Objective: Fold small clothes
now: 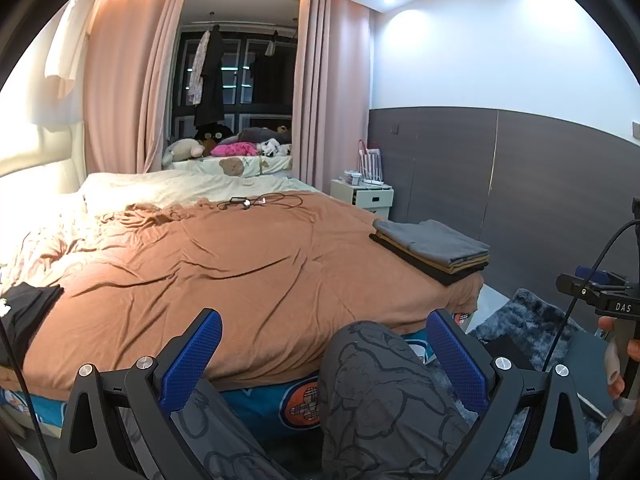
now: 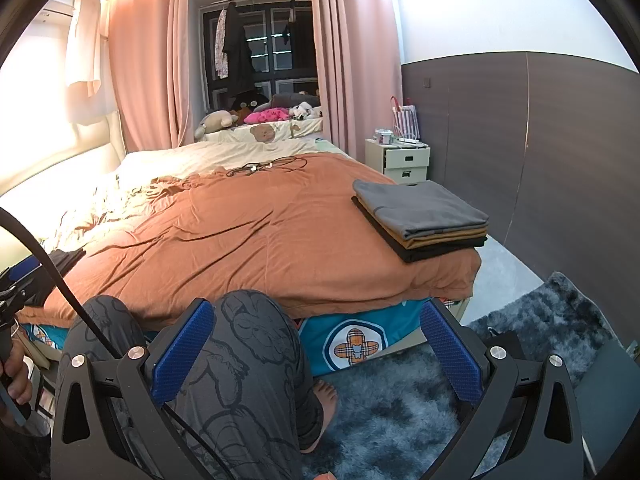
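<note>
Both claws, left (image 1: 324, 354) and right (image 2: 316, 344), apart, empty; "DAS" on right handle (image 1: 622, 307).

We see only part of the dark garment (image 1: 28, 312) at the bed's left edge; the left-wrist frame cuts it off, and in the right-wrist view a cable hides most of it. We cannot count the layers in the folded stack (image 2: 420, 216) with certainty. The small items on the far nightstand (image 2: 404, 158) are too small to identify. Our knees (image 2: 248, 344) hide the bed's near side.
</note>
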Tool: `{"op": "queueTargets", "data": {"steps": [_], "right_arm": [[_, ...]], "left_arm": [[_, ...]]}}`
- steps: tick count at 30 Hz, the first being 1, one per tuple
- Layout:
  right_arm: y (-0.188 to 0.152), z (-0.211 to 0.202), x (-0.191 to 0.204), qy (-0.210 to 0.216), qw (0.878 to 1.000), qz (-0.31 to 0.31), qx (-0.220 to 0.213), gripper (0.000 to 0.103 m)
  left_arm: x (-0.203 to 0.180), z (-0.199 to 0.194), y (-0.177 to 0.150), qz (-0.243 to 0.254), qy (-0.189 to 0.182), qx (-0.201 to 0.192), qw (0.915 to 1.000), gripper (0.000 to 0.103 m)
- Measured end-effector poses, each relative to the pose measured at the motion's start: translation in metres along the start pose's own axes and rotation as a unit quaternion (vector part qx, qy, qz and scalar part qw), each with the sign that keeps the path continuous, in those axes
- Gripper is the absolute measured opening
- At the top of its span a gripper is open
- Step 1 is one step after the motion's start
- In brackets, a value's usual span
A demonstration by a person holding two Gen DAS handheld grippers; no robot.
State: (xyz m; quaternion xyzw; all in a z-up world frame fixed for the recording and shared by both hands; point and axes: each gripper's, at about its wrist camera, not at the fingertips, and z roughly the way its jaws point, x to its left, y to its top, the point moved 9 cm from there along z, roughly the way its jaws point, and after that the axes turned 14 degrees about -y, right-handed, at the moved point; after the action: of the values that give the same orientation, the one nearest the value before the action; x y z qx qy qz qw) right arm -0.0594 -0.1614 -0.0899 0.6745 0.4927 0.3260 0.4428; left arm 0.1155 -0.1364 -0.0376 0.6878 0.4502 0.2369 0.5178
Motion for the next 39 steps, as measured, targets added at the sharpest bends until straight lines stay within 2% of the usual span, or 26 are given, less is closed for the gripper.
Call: {"op": "queueTargets", "data": {"steps": [39], "right_arm": [[-0.001, -0.003, -0.010, 0.001, 1.000, 0.000, -0.009, 0.103]], "left_arm": [[-0.014, -0.007, 0.006, 0.005, -0.003, -0.012, 0.9999, 0.103]]}}
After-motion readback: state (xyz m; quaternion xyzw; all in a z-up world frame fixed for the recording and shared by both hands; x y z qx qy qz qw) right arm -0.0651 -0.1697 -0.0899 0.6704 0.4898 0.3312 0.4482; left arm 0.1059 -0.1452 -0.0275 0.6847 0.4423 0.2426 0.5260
